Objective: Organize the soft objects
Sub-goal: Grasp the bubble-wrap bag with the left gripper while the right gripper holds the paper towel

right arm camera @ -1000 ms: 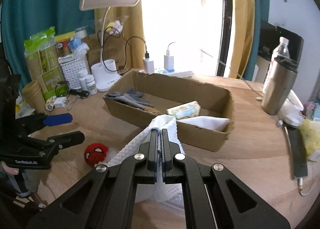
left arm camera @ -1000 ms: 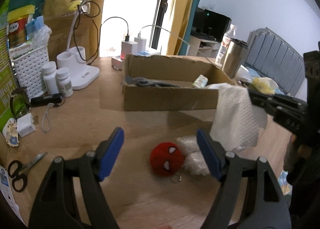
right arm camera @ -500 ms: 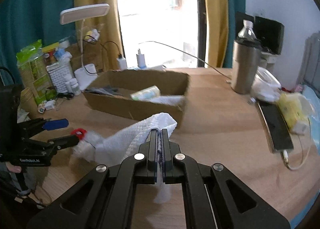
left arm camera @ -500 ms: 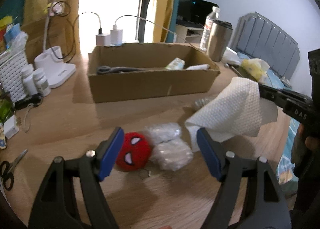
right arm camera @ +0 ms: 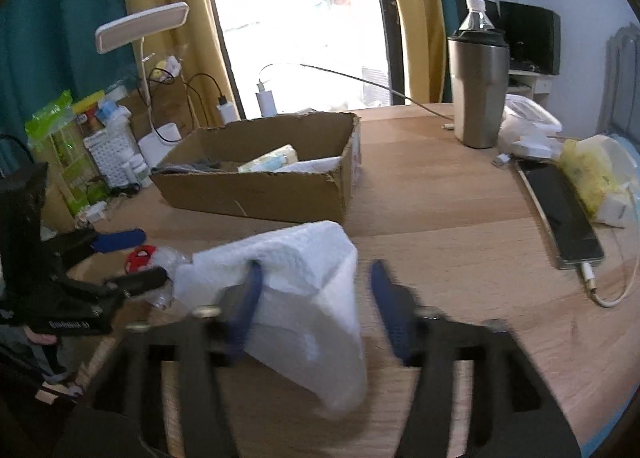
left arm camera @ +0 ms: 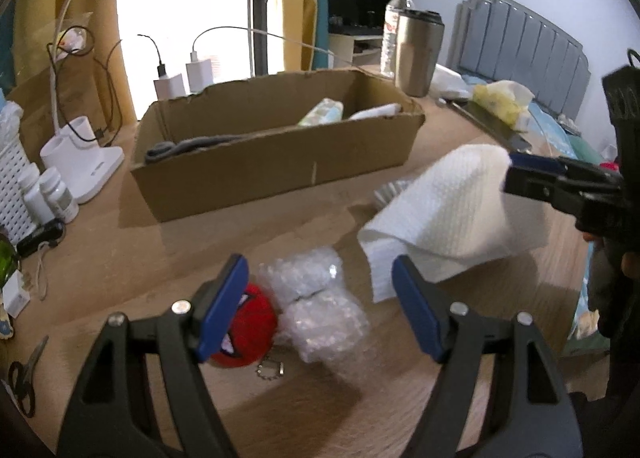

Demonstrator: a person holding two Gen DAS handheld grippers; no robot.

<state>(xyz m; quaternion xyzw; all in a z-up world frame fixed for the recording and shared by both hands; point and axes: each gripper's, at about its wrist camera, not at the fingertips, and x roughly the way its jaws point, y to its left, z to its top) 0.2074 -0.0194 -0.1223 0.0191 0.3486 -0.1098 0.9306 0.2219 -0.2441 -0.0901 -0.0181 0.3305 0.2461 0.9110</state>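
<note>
A white paper towel (right arm camera: 296,282) (left arm camera: 452,214) droops onto the wooden table in front of the cardboard box (right arm camera: 260,186) (left arm camera: 276,162). My right gripper (right arm camera: 316,302) is open, its jaws spread around the towel's top, which still drapes on the left finger. My left gripper (left arm camera: 320,306) is open and empty above a red plush ball (left arm camera: 244,334) and a clear bubble-wrap bundle (left arm camera: 316,302). The box holds a grey cloth (left arm camera: 180,146), a tissue pack (left arm camera: 324,112) and white paper.
A steel tumbler (right arm camera: 478,94) and water bottle stand at the back right, a phone on its cable (right arm camera: 560,214) and a yellow pack (right arm camera: 592,174) to the right. A lamp base (left arm camera: 80,162), pill bottles (left arm camera: 52,194), white basket and scissors (left arm camera: 24,374) lie left.
My right gripper has swung the towel down from beside the box to the table and opened its jaws. My left gripper has moved closer over the red ball and bubble wrap.
</note>
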